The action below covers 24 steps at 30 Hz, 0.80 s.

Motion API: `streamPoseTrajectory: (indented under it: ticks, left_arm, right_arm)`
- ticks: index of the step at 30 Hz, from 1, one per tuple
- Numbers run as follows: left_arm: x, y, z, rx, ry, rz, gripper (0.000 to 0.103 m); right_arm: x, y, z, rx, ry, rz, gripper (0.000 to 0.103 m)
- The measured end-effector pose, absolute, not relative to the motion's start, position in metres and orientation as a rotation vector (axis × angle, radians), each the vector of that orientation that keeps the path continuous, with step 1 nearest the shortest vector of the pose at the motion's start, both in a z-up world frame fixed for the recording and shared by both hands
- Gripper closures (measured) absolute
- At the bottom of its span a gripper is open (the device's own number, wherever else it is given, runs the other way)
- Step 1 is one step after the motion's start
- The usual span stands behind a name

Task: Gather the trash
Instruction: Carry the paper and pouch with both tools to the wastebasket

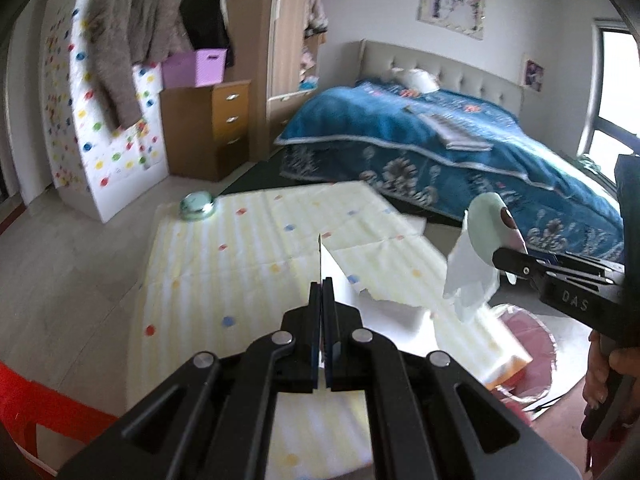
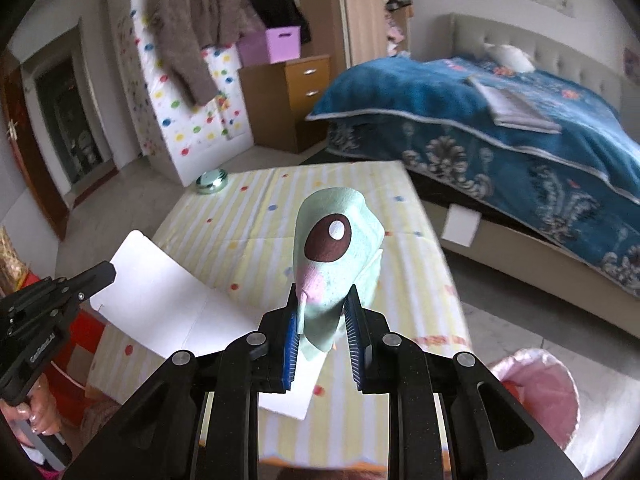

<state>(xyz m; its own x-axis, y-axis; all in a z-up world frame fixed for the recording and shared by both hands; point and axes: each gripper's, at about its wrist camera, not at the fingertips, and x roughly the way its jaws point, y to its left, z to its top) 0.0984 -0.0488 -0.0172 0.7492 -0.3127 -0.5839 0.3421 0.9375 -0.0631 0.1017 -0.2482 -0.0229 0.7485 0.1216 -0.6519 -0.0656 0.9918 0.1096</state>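
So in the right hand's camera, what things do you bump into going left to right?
Left gripper pinching white paper → right gripper gripping the mint-green wrapper → pink-lined bin.

matt white paper sheet (image 2: pixel 168 300), glossy metal bowl (image 2: pixel 211 181)

Soft daylight from the window (image 1: pixel 612 92); fisheye-bent edges, slight motion blur.

"DAS" — stamped on the right tongs (image 1: pixel 505 257).
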Motion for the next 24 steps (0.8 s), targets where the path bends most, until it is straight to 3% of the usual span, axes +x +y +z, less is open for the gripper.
streamPoseTrajectory:
  ticks: [15, 24]
  left_arm:
    - [0.057, -0.18, 0.033, 0.145, 0.458, -0.625, 0.103]
    - [0.048, -0.259, 0.013, 0.165, 0.476, -0.739, 0.103]
  right_arm:
    - [0.02, -0.369, -0.005, 0.189, 0.63, -0.155, 0.082]
    - [-0.015, -0.44, -0.025, 0.247, 0.661, -0.304, 0.081]
